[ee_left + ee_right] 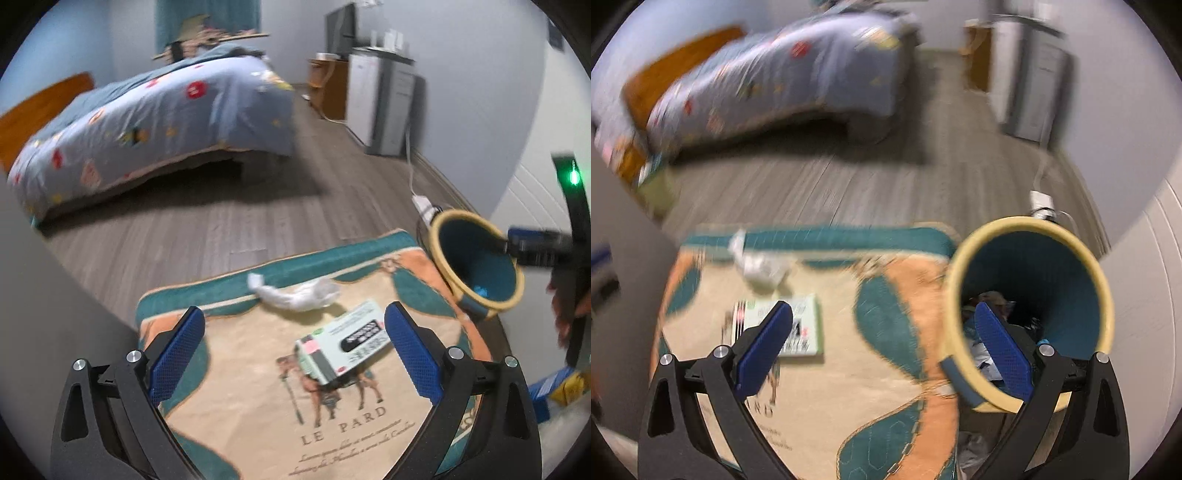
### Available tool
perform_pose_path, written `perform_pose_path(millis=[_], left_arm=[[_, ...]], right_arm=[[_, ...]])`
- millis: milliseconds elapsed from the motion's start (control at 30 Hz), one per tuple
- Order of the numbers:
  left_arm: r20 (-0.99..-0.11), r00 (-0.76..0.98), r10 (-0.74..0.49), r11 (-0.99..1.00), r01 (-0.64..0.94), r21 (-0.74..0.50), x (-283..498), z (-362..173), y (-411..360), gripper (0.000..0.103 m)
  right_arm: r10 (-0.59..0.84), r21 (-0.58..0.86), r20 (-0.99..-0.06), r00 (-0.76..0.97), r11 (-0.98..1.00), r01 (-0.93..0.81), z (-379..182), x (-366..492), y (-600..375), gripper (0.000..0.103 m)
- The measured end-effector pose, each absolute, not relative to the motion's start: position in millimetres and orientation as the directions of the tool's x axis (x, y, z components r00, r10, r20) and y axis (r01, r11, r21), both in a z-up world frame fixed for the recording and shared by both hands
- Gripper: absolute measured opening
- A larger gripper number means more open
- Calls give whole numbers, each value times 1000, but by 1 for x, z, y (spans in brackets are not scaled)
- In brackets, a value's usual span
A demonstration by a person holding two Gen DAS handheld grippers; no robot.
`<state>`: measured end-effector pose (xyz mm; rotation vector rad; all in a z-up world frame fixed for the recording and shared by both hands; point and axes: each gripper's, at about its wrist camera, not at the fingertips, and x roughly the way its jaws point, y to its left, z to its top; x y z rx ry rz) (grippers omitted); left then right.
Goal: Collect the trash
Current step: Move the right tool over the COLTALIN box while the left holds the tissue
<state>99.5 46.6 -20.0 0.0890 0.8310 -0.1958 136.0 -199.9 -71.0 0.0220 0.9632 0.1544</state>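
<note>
Trash box and crumpled tissue on rug, near bin; box light, stiff, take across narrow sides; tissue soft, pinch anywhere; left gripper and right gripper spread wide, empty

The rug is beige with teal and orange borders and a brown camel print. The bin is teal inside with a pale yellow rim, and the box looks mint green, though blurred. The bedspread is light blue with red and yellow motifs.

Quilted bed on grey plank floor, pale walls.
</note>
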Motion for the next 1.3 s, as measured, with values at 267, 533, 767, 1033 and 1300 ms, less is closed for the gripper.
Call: perform_pose_path(millis=[267, 533, 767, 1033, 1300], left_arm=[[-760, 641, -113, 989, 142, -27, 119, -36, 83, 97], [-767, 623, -156, 988, 104, -116, 148, -49, 96, 97], [-770, 610, -185, 983, 118, -143, 166, -58, 92, 97], [-779, 583, -230, 972, 102, -211, 185, -72, 97, 97], [-784, 565, -256, 963, 84, -255, 200, -82, 104, 97]], right_arm=[[124, -117, -893, 433, 864, -489, -134, 130, -106, 97], [83, -204, -930, 358, 693, -692, -182, 121, -65, 97], [52, -260, -926, 374, 630, -731, -195, 128, -51, 97], [115, -251, -912, 393, 601, -759, -191, 138, -35, 97], [154, -236, -914, 375, 548, -802, -192, 139, -18, 97]])
